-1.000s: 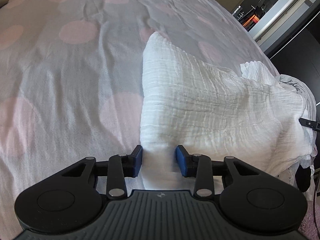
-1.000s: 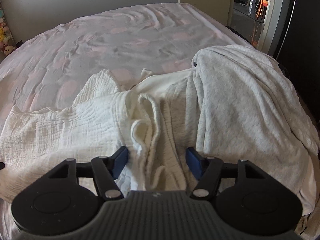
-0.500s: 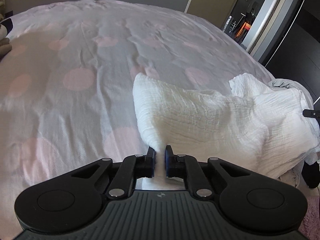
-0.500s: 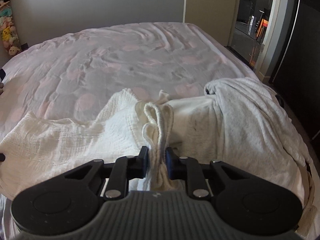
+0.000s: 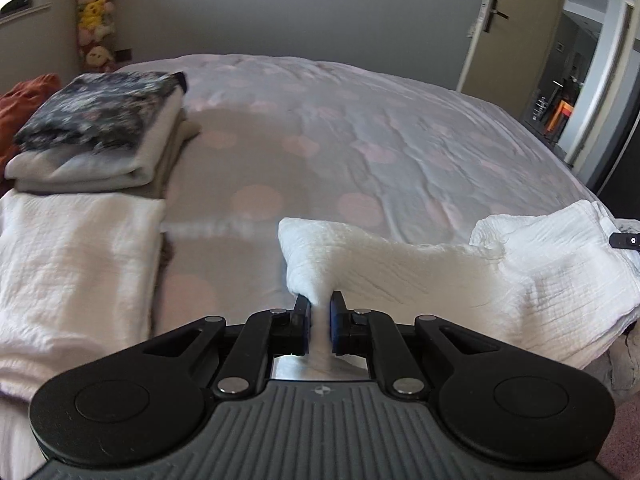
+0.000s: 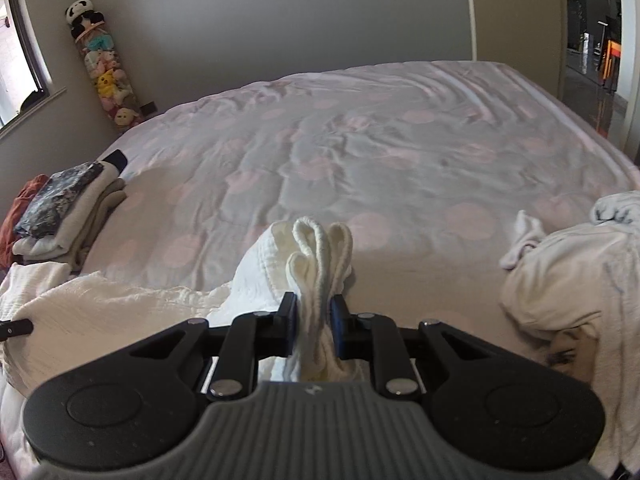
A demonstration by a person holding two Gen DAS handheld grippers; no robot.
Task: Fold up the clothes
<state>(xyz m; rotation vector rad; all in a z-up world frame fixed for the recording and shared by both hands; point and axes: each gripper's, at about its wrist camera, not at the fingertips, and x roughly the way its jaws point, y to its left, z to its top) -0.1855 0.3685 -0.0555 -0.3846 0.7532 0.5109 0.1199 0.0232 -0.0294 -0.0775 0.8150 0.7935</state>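
Left claw (image 5: 319, 307) and right claw (image 6: 313, 310) each pinch bunched white muslin garment (image 5: 420, 276) above the spotted bed (image 5: 360, 140).

Crinkled white garment (image 5: 420, 268), lifted, stretched

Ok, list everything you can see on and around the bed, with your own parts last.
White crinkled muslin garment: one, white, near edge of the bed, lifted between both grippers.
Stack of folded clothes: one, dark floral piece over cream ones, left side of the bed.
Folded white muslin cloth: one, white, in front of that stack.
Rust-orange cloth: one, behind the stack.
Unfolded pale grey clothes heap: one, right edge of the bed.
Pink-spotted grey bedspread: one, covers the bed.
Column of plush toys: one, mixed colours, far left corner.
Open door: one, beige, far right.
Left gripper: black, shut on the garment.
Right gripper: black, shut on its bunched edge.
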